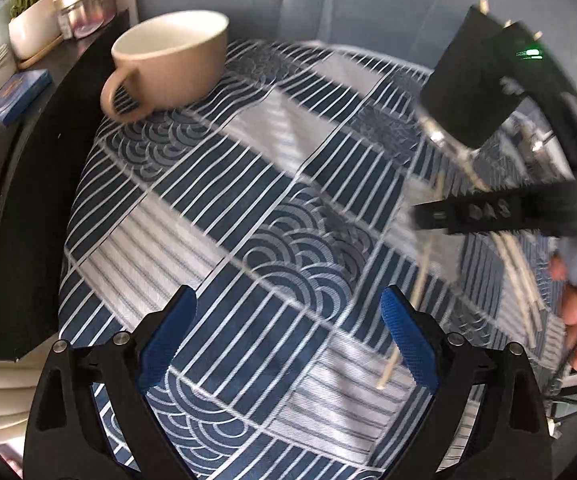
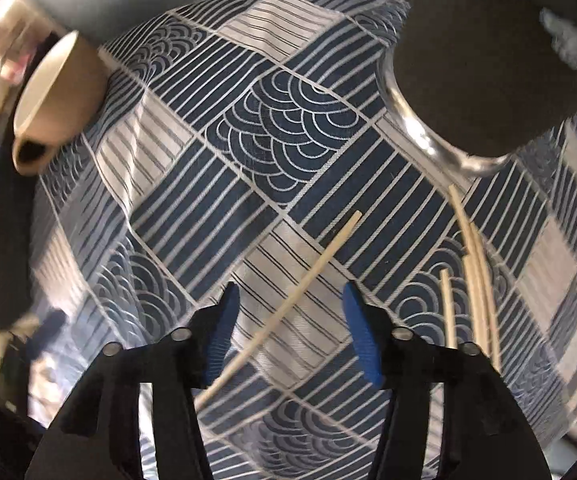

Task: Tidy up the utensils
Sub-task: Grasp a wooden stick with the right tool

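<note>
Barely begun — chopsticks (image 2: 288, 304) lie loose on the table (image 2: 216, 184), cup (image 1: 168, 60) empty; right hand-held gripper (image 2: 292, 332) half-open above one, left hand-held gripper (image 1: 288, 340) wide, empty.

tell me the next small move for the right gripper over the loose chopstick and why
Probably lower the right gripper straight down and close on the pale wooden chopstick. That stick lies alone on the blue and white patterned cloth, passing between the open blue pads, which do not yet touch it. The other pale sticks lie off to the side, so this one looks easiest to take.

Home dining spot: patterned tablecloth (image 1: 248, 184), mug (image 1: 172, 56), potted plant (image 1: 30, 20).
</note>
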`<state>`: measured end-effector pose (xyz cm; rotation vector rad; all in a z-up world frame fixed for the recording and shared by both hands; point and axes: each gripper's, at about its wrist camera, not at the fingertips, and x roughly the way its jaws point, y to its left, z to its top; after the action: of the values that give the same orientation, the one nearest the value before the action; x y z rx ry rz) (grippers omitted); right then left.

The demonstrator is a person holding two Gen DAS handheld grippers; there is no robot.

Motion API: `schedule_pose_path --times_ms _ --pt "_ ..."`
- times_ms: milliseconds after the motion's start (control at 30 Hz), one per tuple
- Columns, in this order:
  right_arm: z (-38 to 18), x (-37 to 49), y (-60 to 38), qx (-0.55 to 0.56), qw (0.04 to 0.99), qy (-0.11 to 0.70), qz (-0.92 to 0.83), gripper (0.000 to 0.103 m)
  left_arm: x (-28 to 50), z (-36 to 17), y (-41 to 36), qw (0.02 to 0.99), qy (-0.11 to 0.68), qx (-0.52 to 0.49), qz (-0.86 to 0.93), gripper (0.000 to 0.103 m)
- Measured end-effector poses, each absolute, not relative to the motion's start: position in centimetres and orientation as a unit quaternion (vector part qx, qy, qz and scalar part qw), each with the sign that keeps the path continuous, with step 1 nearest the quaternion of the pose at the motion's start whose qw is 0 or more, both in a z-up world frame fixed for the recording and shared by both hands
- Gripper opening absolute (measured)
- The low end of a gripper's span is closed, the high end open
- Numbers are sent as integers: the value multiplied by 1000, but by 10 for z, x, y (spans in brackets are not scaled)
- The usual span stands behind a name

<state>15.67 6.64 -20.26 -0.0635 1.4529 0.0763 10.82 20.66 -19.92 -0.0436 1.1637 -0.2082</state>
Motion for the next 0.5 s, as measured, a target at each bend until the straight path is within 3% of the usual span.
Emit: schedule_pose_path --times_ms 67,167,200,300,500 --pt "-201 149 68 -39 760 647 50 30 109 -206 206 821 564 -6 -83 92" --pt "-198 144 65 -44 763 641 66 7 109 -213 205 813 578 10 -66 89" --pt "-197 143 62 -40 762 643 70 4 108 -214 205 815 576 19 -62 89" --pt "-195 143 41 5 750 657 80 4 106 -216 202 813 579 42 -55 86" --pt "-183 134 -12 141 719 670 117 4 106 -210 218 808 587 30 -43 64"
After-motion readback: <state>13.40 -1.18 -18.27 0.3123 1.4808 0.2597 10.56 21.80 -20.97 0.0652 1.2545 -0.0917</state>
